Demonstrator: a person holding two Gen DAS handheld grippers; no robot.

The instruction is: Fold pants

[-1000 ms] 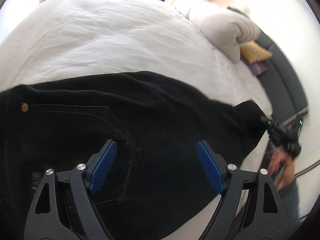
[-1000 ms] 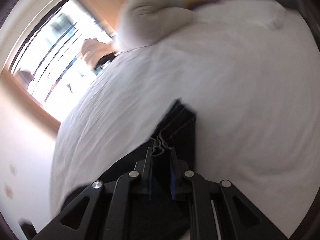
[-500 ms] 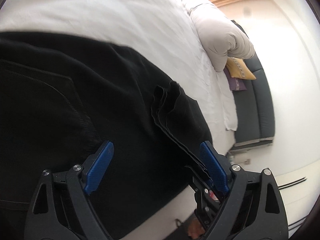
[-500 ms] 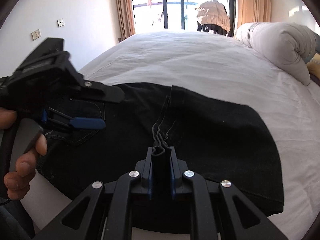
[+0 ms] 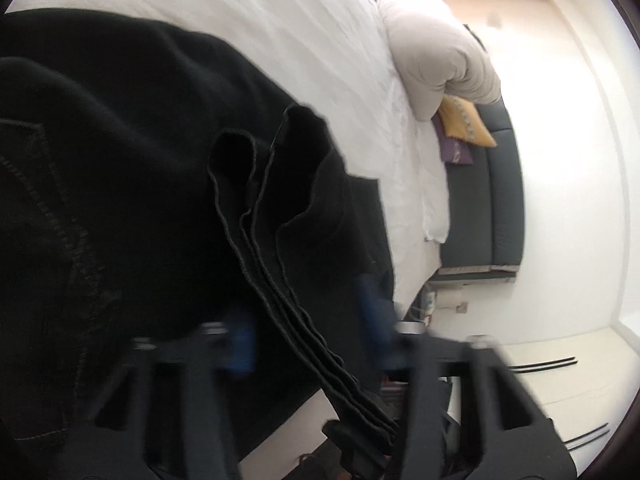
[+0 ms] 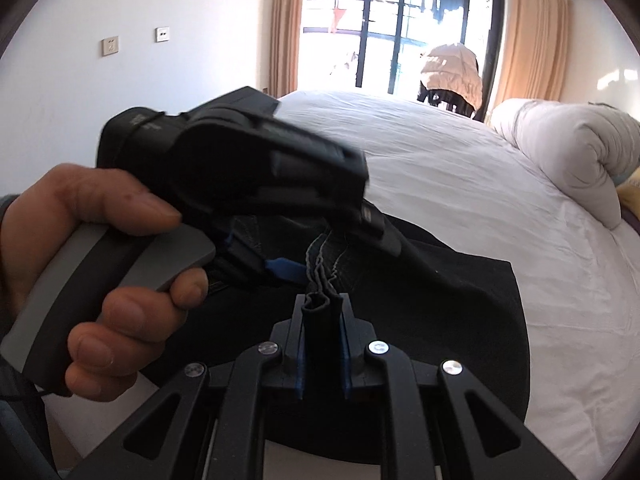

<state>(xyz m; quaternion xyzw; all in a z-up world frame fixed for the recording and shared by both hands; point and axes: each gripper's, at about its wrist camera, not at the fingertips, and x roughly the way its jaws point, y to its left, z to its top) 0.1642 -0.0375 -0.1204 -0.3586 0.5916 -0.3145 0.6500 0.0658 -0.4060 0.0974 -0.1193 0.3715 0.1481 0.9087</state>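
Black pants (image 5: 120, 168) lie folded on the white bed (image 5: 280, 20). In the left wrist view the stacked leg hems (image 5: 280, 280) run between my left gripper's blurred blue pads, and the left gripper (image 5: 308, 332) stands partly open around them. In the right wrist view my right gripper (image 6: 322, 320) is shut on the bunched hems (image 6: 320, 276), held just above the pants (image 6: 460, 312). The left gripper (image 6: 304, 270), held by a hand, sits right in front of it, its blue pad beside the same hems.
A rolled grey duvet (image 6: 576, 152) and a yellow pillow (image 5: 464, 124) lie at the head of the bed. A dark headboard (image 5: 504, 200) stands beyond. A window with curtains and a chair with a coat (image 6: 452, 72) are past the bed's far side.
The left gripper has moved in onto the hems held by the right gripper, and its jaws have narrowed. The right gripper keeps its hold.
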